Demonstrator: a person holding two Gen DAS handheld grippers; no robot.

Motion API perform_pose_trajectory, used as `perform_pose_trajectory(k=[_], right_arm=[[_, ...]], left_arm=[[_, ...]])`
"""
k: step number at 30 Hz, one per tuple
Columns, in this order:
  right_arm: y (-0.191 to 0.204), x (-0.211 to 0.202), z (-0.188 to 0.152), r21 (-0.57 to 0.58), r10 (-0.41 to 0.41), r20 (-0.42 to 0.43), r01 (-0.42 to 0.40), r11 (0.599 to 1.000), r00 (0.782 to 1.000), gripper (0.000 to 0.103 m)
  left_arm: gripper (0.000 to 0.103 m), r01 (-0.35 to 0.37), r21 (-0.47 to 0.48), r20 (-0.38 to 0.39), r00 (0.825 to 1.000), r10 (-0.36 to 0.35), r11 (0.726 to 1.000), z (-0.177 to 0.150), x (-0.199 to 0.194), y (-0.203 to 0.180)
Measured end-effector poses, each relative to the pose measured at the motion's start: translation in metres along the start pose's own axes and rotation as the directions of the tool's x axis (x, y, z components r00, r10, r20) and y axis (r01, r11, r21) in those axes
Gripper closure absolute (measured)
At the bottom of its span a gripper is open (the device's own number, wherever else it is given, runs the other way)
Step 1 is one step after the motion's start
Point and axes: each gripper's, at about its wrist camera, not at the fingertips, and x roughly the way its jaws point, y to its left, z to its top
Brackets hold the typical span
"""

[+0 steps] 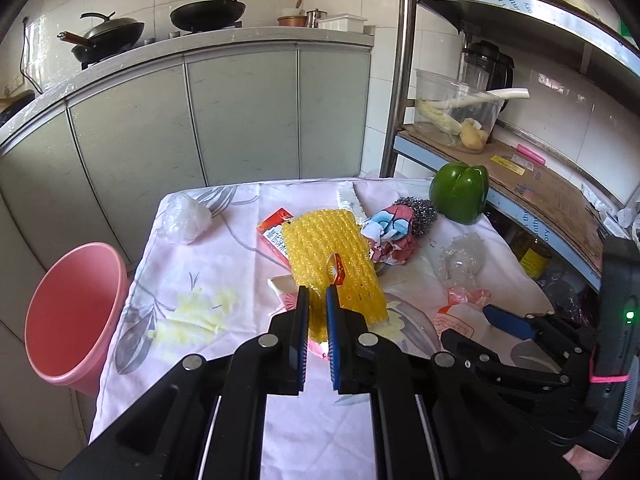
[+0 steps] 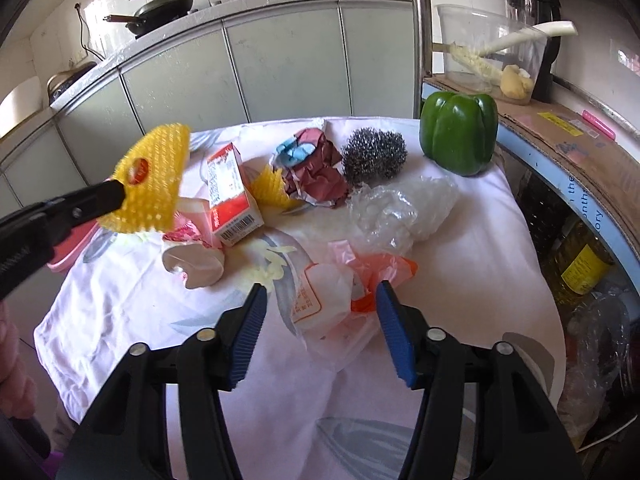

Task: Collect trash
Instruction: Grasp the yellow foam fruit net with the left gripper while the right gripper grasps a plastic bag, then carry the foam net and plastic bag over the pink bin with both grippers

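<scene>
At the far left, a pink bucket (image 1: 72, 316) stands beside the cloth-covered surface (image 1: 208, 280), below its edge. A crumpled clear bag (image 1: 184, 220) lies near the surface's far left corner. My left gripper (image 1: 317, 294) has its jaws drawn narrow, pinched on the near edge of a yellow foam net (image 1: 332, 256); seen from my right wrist camera, the net (image 2: 154, 184) hangs lifted clear of the cloth. Just right of it stands a red-and-white carton (image 2: 230, 196), with a torn pink wrapper (image 2: 192, 254) lying in front of it. Further right lies a wad of crumpled printed paper (image 2: 314, 172), touching a steel wool scrubber (image 2: 374, 158). A clear plastic bag (image 2: 400, 208) sits in front of the scrubber. My right gripper (image 2: 322, 298) holds its jaws wide apart, gripping nothing, poised just over an orange-and-white plastic bag (image 2: 340, 292). At the far right corner stands a green bell pepper (image 2: 460, 132), beside the shelf (image 2: 560, 148).
</scene>
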Motion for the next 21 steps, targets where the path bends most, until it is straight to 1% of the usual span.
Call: perform_pose_trajectory(k=[6,11,21], right_arm=[[-0.001,-0.001,0.002,0.002,-0.006,0.01,0.006,1.0,1.0,0.071],[0.0,-0.004,0.002,0.005,0.0,0.011,0.0,1.0,1.0,0.072],[0.013,-0.018,0.011,-0.015,0.011,0.044,-0.01,1.0,0.999,0.073]], left_arm=[[0.095,-0.008,-0.015,0.015,1.0,0.008,1.0,-0.001,-0.007,0.004],[0.095,-0.01,-0.027,0.025,1.0,0.01,1.0,0.001,-0.012,0.008],[0.095,-0.02,-0.063,0.041,0.999,0.023,0.998,0.003,-0.019,0.021]])
